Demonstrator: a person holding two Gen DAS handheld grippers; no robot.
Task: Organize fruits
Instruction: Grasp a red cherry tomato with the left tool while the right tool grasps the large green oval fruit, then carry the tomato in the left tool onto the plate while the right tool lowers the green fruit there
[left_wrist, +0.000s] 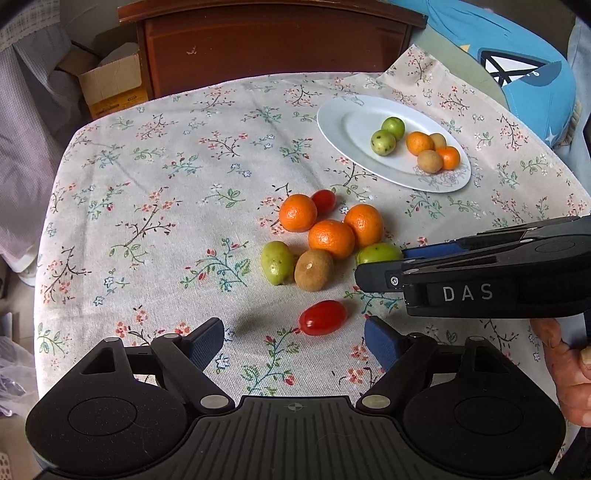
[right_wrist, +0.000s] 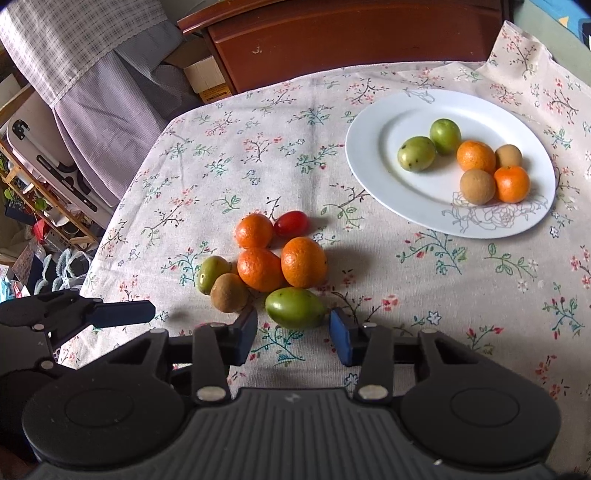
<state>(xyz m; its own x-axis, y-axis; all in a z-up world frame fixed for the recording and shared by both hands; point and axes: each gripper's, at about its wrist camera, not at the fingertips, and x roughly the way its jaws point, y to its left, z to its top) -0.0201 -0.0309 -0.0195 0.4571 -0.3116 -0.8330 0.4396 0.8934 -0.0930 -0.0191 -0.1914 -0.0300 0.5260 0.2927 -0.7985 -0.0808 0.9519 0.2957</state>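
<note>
Loose fruit lies mid-table on the flowered cloth: three oranges (left_wrist: 330, 238), a brown fruit (left_wrist: 314, 269), two green fruits and two red tomatoes. My left gripper (left_wrist: 295, 339) is open, and the nearer red tomato (left_wrist: 323, 317) lies just ahead of its fingertips, untouched. My right gripper (right_wrist: 293, 325) straddles a green fruit (right_wrist: 295, 308); its blue pads (right_wrist: 340, 334) stand close on either side with a thin gap showing. From the left wrist this right gripper (left_wrist: 384, 264) reaches in from the right. A white plate (right_wrist: 369, 166) at the back right holds green, orange and brown fruit, two of each.
A dark wooden cabinet (left_wrist: 273, 40) stands behind the table, with a cardboard box (left_wrist: 110, 85) to its left. A blue cushion (left_wrist: 517, 62) is at the back right. The cloth drops off at the left edge. A person's hand (left_wrist: 569, 369) holds the right gripper's handle.
</note>
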